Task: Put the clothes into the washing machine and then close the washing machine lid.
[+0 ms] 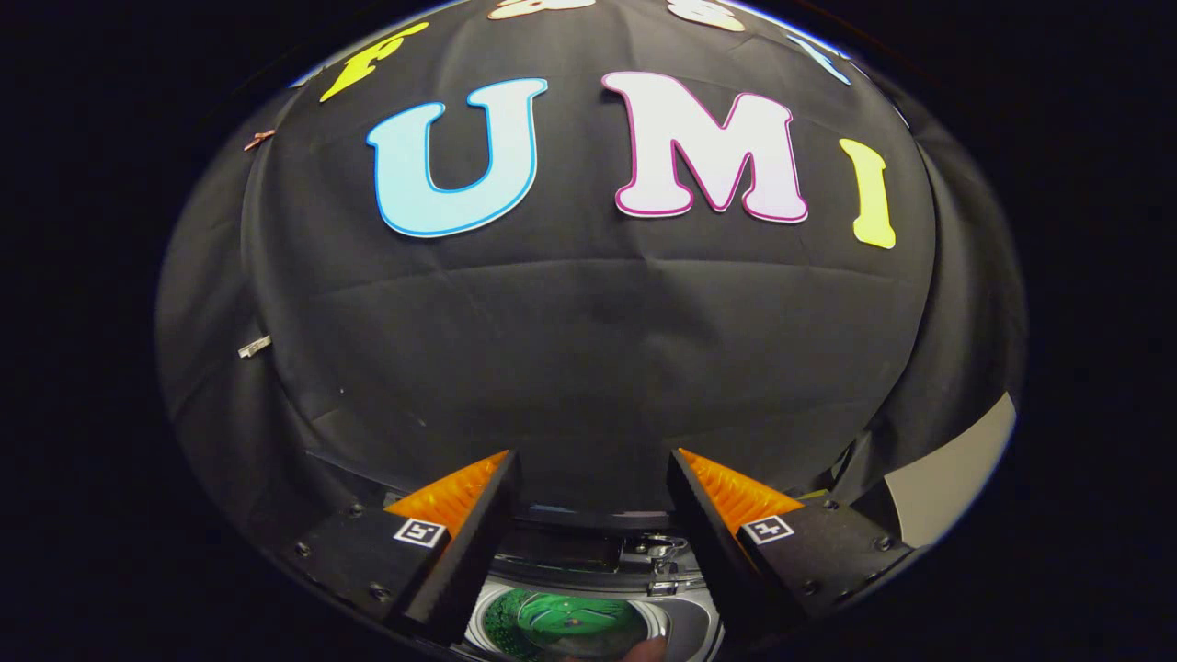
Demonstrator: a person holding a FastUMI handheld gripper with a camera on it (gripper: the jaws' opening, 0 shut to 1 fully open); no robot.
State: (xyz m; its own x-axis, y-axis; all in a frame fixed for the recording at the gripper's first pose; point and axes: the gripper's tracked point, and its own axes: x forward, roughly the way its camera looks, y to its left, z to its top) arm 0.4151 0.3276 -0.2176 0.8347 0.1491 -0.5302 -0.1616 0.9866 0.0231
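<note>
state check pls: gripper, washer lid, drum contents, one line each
gripper: open, fingers apart, nothing between them, raised above the washer
washing machine: below the fingers, lid open, drum mouth exposed
green cloth: lying inside the drum

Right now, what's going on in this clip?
A person holds the gripper above a washing machine. Its fingers are spread apart with nothing between them, aimed mostly at the black cloth wall. Below and between them, the open drum shows something green inside, likely the clothes. The lid's state cannot be told.
</note>
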